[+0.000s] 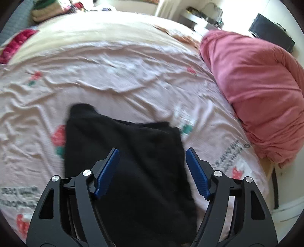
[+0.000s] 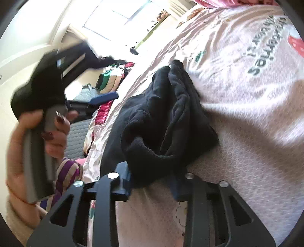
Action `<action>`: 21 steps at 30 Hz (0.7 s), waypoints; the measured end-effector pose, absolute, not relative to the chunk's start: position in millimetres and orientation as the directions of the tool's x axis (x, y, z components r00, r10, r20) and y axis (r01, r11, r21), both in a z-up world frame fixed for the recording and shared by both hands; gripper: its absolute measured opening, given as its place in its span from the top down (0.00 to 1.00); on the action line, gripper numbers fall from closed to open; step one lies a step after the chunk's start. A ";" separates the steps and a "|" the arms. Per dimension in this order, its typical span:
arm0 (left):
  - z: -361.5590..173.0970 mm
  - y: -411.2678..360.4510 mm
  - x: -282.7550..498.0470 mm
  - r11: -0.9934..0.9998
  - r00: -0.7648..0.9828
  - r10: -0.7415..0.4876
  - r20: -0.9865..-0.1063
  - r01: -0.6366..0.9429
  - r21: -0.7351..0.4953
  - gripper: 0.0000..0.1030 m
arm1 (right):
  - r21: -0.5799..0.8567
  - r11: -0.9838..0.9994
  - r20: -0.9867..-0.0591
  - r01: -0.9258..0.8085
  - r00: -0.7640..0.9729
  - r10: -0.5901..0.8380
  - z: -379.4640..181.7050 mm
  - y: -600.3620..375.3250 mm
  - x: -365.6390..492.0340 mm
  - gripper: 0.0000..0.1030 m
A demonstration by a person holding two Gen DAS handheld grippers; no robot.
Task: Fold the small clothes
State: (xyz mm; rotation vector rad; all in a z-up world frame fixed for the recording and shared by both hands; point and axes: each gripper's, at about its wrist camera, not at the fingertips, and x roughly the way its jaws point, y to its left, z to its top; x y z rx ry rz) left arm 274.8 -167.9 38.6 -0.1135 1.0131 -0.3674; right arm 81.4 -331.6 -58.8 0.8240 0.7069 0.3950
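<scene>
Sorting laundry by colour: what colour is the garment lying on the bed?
Black garment, clearest in the left wrist view.

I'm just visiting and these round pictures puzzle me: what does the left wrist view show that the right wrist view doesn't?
Only the left wrist view shows the big pink bundle of bedding at the right and the left gripper from behind, its blue pads spread, empty, above the black garment.

Only the right wrist view shows the person's hand gripping the left tool's handle, a bright window, and the garment's bunched end lying between the right gripper's fingers.

Both show the black garment and the pale printed bedsheet.
</scene>
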 end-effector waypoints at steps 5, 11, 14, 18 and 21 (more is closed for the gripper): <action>33.0 -122.6 257.1 0.962 0.554 -0.268 -0.788 0.202 -0.186 0.37 | 0.785 0.616 -0.411 -0.064 0.691 0.595 -42.0 -359.4 100.9 0.29; 4.1 -95.3 233.2 0.971 0.550 -0.232 -0.802 0.182 -0.156 0.37 | 0.788 0.612 -0.466 -0.064 0.588 0.661 -41.1 -365.6 156.4 0.25; -7.1 -96.4 225.0 0.974 0.553 -0.212 -0.806 0.188 -0.127 0.36 | 0.743 0.665 -0.519 -0.078 0.560 0.646 -36.1 -359.0 172.6 0.27; -14.0 -99.8 218.4 0.973 0.559 -0.214 -0.801 0.190 -0.127 0.34 | 0.621 0.775 -0.610 -0.114 0.551 0.570 -30.7 -343.5 183.9 0.53; -14.2 -104.7 216.2 0.972 0.563 -0.217 -0.797 0.197 -0.125 0.34 | 0.586 0.798 -0.611 -0.139 0.572 0.548 -32.4 -340.4 192.4 0.76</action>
